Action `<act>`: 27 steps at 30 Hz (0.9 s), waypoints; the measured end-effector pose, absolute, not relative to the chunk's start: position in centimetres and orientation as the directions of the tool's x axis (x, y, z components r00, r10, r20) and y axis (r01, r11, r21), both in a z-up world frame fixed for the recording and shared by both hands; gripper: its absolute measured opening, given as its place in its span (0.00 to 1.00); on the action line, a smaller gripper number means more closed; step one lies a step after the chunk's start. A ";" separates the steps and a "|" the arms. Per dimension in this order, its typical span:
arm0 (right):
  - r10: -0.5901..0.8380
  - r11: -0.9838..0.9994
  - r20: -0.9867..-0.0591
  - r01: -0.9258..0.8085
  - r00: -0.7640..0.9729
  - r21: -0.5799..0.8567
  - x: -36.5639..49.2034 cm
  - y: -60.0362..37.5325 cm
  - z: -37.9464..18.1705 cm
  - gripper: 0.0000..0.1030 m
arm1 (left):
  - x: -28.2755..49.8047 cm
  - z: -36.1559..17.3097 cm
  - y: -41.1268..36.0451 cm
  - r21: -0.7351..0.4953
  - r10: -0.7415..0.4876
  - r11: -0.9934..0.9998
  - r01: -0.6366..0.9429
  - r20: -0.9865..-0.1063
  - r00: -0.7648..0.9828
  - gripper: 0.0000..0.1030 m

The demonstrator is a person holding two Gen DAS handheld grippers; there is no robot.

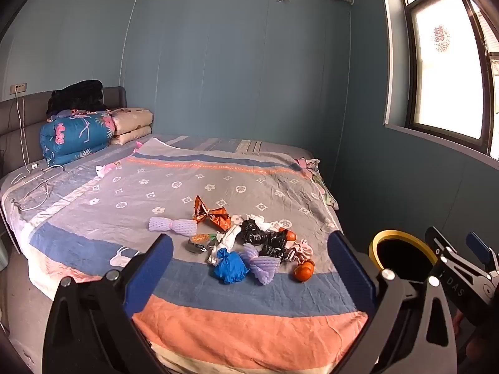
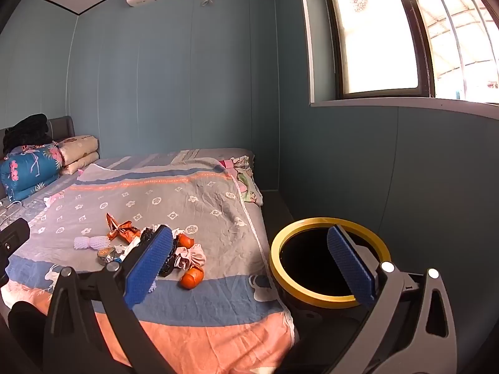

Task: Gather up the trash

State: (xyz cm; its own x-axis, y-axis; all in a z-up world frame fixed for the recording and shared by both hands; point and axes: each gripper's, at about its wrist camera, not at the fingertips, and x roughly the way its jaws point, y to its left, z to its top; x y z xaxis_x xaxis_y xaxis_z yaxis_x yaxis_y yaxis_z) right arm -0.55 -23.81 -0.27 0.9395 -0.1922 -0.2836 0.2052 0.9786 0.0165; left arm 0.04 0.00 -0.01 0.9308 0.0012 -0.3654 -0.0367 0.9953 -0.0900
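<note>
A pile of trash lies on the bed's striped sheet [image 1: 218,318]: a blue crumpled bag [image 1: 230,265], black bags [image 1: 253,233], an orange foil wrapper [image 1: 209,214], lilac foam nets [image 1: 172,226], and orange peels [image 1: 304,270]. The peel [image 2: 191,276] and foil wrapper [image 2: 122,230] also show in the right wrist view. A black bin with a yellow rim [image 2: 315,297] stands on the floor beside the bed, right of the pile. My left gripper [image 1: 251,268] is open and empty, held back from the pile. My right gripper [image 2: 249,265] is open and empty, between bed and bin.
Folded quilts [image 1: 78,134] and dark clothes [image 1: 76,96] are stacked at the headboard. White cables [image 1: 34,184] lie on the bed's far left. A window [image 2: 374,37] is in the right wall. Loose clothes [image 2: 246,180] hang off the bed's far edge.
</note>
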 end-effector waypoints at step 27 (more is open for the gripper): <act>-0.193 0.978 -0.284 0.206 0.939 0.016 -0.5 -23.9 -0.5 0.93 | 0.0 -0.3 -0.4 -0.096 -0.003 0.995 -0.034 -0.368 0.930 0.93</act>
